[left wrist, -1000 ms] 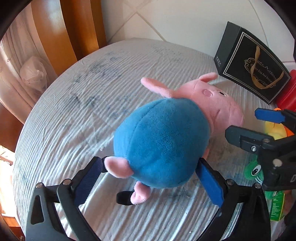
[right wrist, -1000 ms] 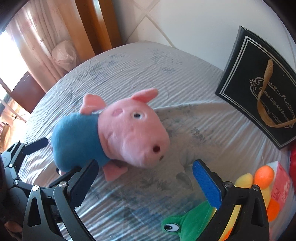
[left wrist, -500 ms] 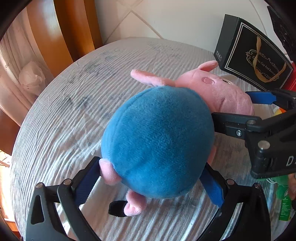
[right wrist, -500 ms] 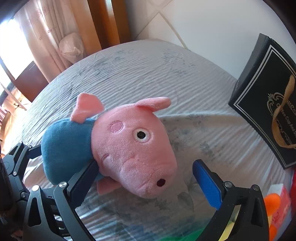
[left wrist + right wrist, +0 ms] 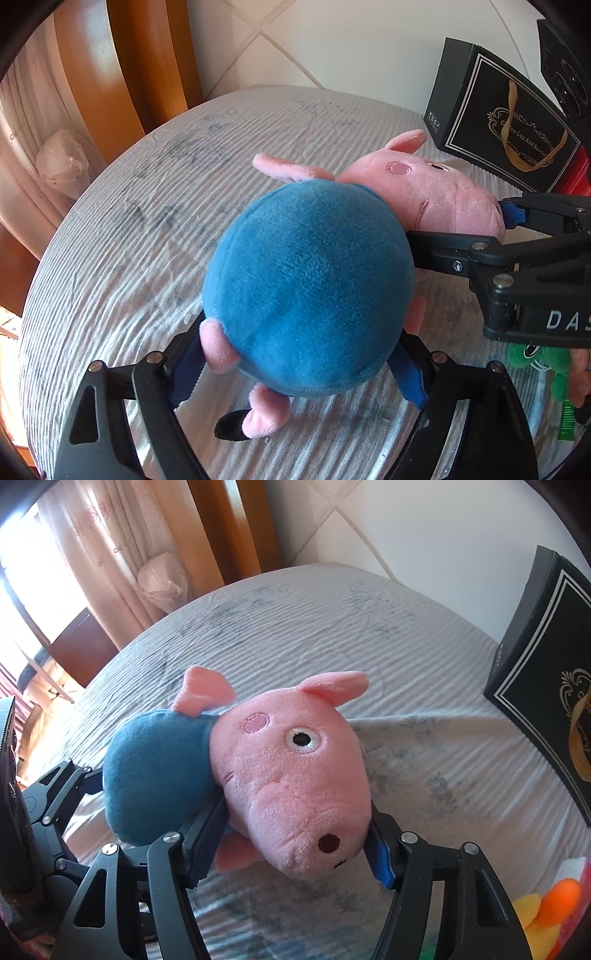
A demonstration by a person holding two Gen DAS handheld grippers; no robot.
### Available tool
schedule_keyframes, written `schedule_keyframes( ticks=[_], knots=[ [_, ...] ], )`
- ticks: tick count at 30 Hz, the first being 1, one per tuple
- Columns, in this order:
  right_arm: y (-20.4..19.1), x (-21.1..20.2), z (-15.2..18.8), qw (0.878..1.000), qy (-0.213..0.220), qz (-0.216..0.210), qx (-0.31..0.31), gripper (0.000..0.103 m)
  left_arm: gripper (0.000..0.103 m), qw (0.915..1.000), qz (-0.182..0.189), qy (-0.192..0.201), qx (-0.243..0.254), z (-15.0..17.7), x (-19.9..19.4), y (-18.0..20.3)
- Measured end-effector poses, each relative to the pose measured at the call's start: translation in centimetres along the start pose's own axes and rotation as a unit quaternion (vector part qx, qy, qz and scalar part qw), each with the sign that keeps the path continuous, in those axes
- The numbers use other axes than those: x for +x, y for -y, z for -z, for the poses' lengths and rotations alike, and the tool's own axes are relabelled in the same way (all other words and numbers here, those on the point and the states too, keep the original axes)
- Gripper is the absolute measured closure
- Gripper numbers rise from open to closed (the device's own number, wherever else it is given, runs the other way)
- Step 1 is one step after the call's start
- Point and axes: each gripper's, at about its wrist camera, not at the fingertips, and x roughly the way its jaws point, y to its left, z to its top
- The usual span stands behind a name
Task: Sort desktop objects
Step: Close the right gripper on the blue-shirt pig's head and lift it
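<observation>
Left wrist: we're closing the left gripper (image 5: 299, 369) on the pig plush (image 5: 310, 280) at its blue body, pads touching both flanks. It's lying on the tablecloth (image 5: 147, 229). Judging it light, soft, squashy; the body is the best hold.

Right wrist: we're pinching the right gripper (image 5: 295, 843) on the pig's pink snout, pads pressing into the fabric, head between the jaws.

Round table (image 5: 122, 236) covered with a wrinkled, ribbed white cloth (image 5: 424, 635) bearing faded blue marks. On it: pig plush (image 5: 288, 775), black gift box (image 5: 498, 125), green frog plush (image 5: 543, 365), yellow-orange toy (image 5: 550, 904).
</observation>
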Motion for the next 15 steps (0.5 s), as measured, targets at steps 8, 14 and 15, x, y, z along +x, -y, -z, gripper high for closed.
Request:
schedule_keyframes(
  ticks=[8, 14, 15],
  knots=[
    [-0.7, -2.6, 1.1, 1.0, 0.026, 0.016, 0.004, 0.041, 0.022, 0.9996, 0.004, 0.023, 0.016, -0.4, -2.3, 0.6],
    [-0.9, -7.5, 1.4, 0.997, 0.068, 0.036, 0.017, 0.042, 0.022, 0.9967, 0.011, 0.071, 0.04, -1.6, -6.8, 2.4],
    [-0.9, -8.8, 1.6, 0.996, 0.078, 0.04, 0.02, 0.042, 0.022, 0.9957, 0.014, 0.08, 0.044, -1.7, -7.9, 2.8]
  ],
)
